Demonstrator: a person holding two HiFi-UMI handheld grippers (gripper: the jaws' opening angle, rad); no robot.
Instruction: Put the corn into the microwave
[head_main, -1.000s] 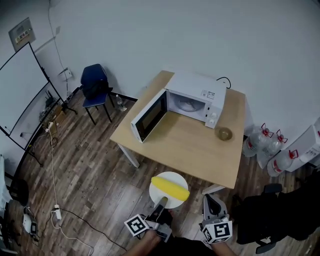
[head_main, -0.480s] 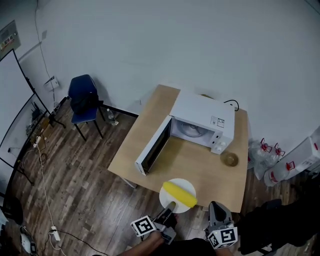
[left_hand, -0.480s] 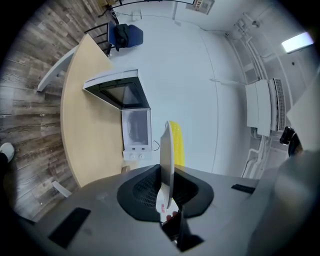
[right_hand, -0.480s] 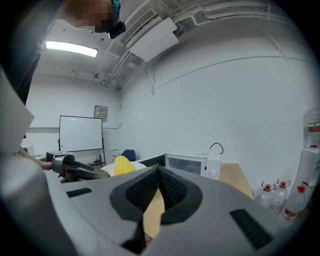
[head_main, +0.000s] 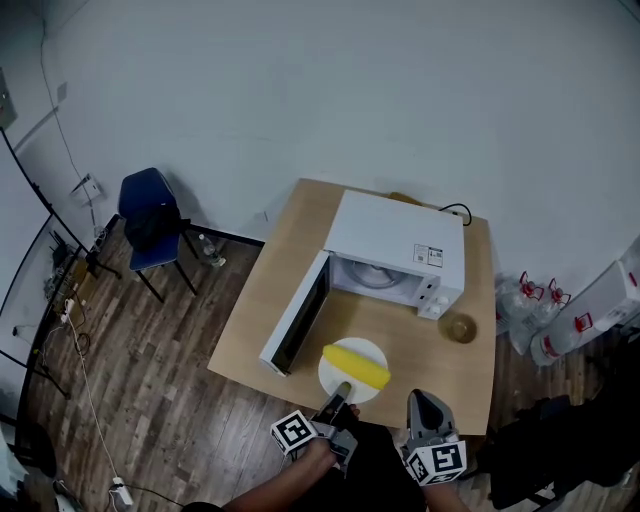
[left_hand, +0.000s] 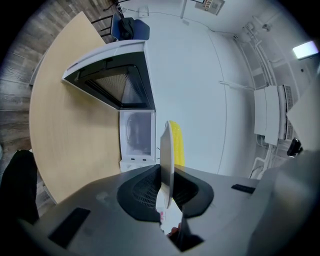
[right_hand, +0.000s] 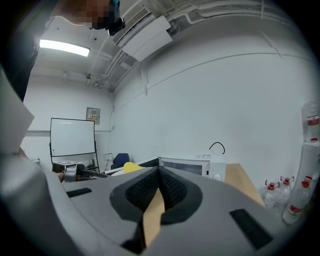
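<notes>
My left gripper (head_main: 341, 395) is clamped on the near rim of the white plate (head_main: 362, 344). The left gripper view shows that rim edge-on, pinched between the pads. The corn (head_main: 357, 366) lies across the plate, yellow and whole. In the head view the plate sits over the near part of the wooden table (head_main: 290, 260), just in front of the microwave (head_main: 397, 243). I cannot tell whether the plate touches the tabletop. The microwave's door (head_main: 296, 325) stands swung open to the left, with the cavity facing me. My right gripper (head_main: 421, 402) hangs just right of the plate, its jaws pressed together on nothing. A small bowl (head_main: 460, 327) sits on the table beside the microwave's right end. A blue chair (head_main: 148, 212) stands well off to the left.
</notes>
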